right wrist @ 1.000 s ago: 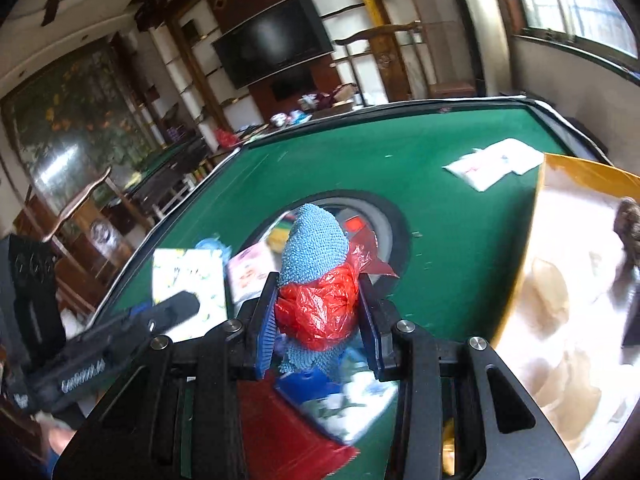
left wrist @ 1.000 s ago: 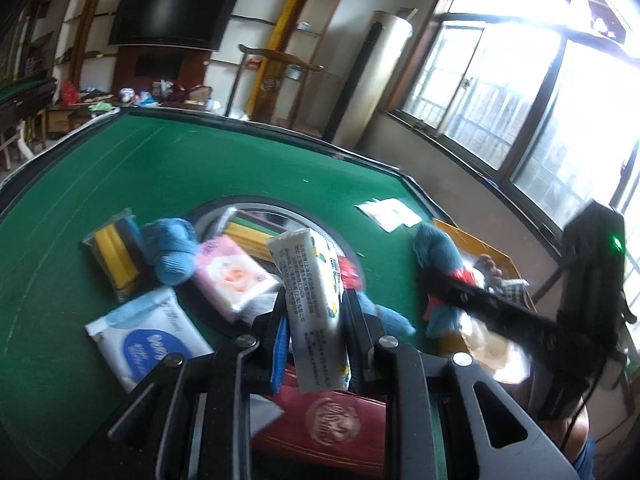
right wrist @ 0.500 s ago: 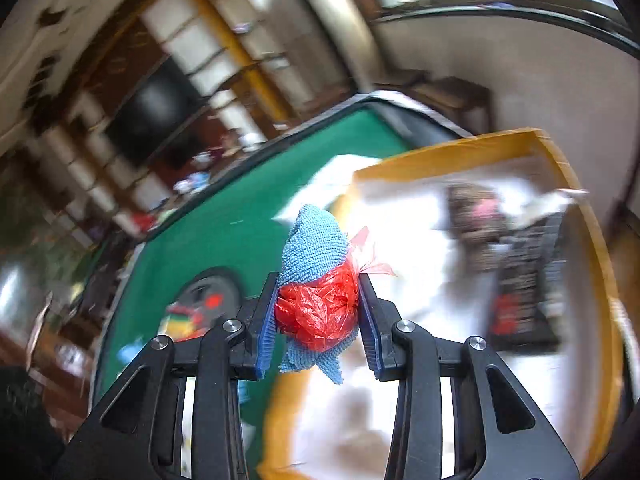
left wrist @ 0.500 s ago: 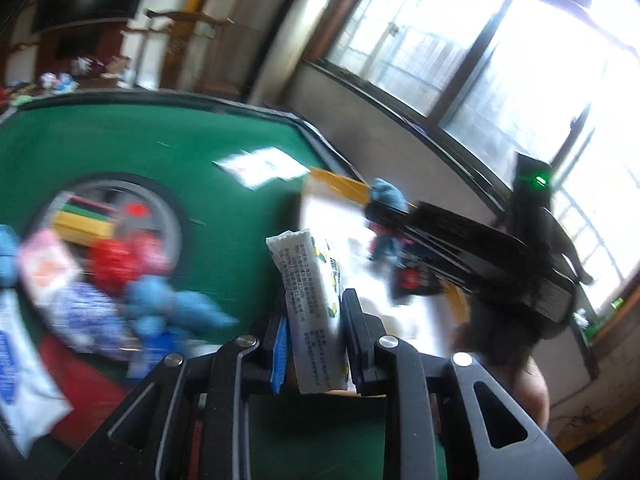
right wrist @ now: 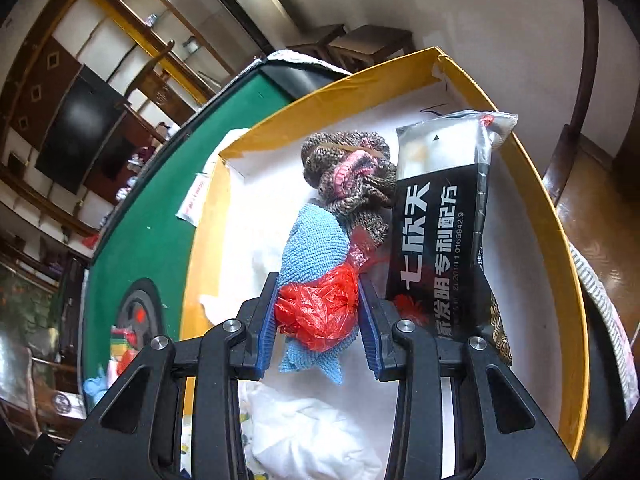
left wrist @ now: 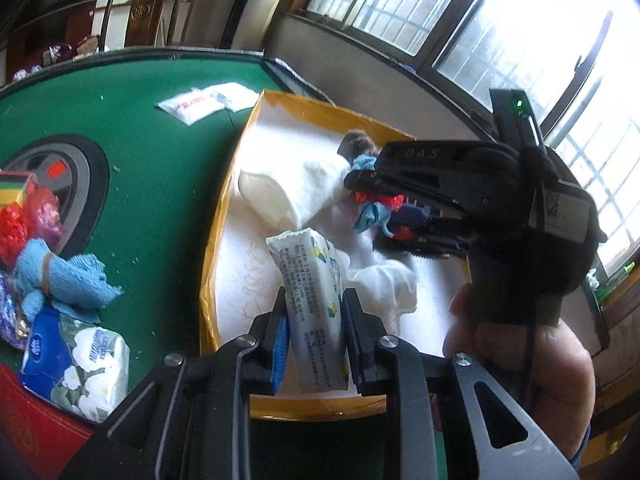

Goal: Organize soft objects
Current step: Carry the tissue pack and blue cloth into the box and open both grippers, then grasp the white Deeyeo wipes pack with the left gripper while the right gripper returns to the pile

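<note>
Green felt covers the desk. Left hand-held gripper clamps a tissue pack above the yellow box's near edge. Right hand-held gripper pinches a blue cloth bundle ahead over the box, nearly at its floor. Carrying step; next, lower and release both.

Rm: large barred windows along one wall, strong daylight, panes overexposed. Pale wall below sills. Wooden chair w/ carved back stands past table's far edge. Table green felt, dark rim. Black TV on panelled wall, timber shelving w/ yellow trim beside it. Dark wooden furniture near table's window-side edge.
</note>
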Available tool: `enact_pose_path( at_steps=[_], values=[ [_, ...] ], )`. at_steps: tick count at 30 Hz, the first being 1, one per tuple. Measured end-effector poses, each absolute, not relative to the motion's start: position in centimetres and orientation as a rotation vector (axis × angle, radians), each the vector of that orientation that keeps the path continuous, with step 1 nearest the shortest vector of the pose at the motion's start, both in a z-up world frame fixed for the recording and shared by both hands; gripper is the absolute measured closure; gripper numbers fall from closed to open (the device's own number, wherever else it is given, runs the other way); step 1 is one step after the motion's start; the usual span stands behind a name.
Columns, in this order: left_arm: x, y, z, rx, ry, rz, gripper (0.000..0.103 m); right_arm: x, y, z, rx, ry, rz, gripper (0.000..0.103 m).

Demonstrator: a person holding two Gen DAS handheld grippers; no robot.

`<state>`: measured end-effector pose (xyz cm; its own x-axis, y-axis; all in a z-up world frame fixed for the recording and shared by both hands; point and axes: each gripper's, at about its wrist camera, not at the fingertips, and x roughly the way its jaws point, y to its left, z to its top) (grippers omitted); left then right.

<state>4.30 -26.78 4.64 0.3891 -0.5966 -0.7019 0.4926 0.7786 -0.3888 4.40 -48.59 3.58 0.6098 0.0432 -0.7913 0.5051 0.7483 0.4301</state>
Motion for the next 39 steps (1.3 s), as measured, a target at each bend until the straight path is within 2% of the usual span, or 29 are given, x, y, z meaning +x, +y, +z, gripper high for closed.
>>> enact_pose_path(
  at_steps=[5, 9, 10, 11, 13, 20, 27, 34, 39],
  values=[
    [4.6, -26.8, 3.9, -0.116, 0.967, -0.697, 0.075, 4.5, -48.4, 3.5, 0.668, 0.907, -0.306, 0.065],
    [4.7, -27.1, 3.9, -0.089, 0.955, -0.675, 0.064, 4.9, -47.8, 4.7, 0.604, 0.876, -0.339, 0.065],
    [4.6, -27.1, 3.9, -0.085, 0.953, -0.671, 0.061, 4.7, -47.8, 5.1, 0.590, 0.863, -0.348, 0.060],
    [4.5, -27.0, 4.0, -0.088, 0.950, -0.676, 0.058, 4.7, -47.8, 5.3, 0.586, 0.853, -0.351, 0.051],
    [4.4, -27.0, 4.2, -0.086, 0.944, -0.680, 0.057, 4.2, -47.8, 5.9, 0.589, 0.816, -0.346, 0.042],
    [3.1, -26.0, 6.2, -0.085, 0.851, -0.667, 0.055, 3.6, -47.3, 7.2, 0.609, 0.736, -0.265, 0.041],
    [3.0, -23.3, 7.2, -0.121, 0.829, -0.632, 0.055, 3.5, -42.7, 9.3, 0.461, 0.661, -0.161, 0.041],
    [3.3, -17.8, 7.2, -0.168, 0.848, -0.552, 0.055, 3.7, -38.0, 9.2, 0.343, 0.660, -0.064, 0.041],
    [3.6, -10.5, 6.9, -0.286, 0.899, -0.390, 0.054, 3.5, -35.3, 9.4, 0.269, 0.659, -0.012, 0.041]
  ],
)
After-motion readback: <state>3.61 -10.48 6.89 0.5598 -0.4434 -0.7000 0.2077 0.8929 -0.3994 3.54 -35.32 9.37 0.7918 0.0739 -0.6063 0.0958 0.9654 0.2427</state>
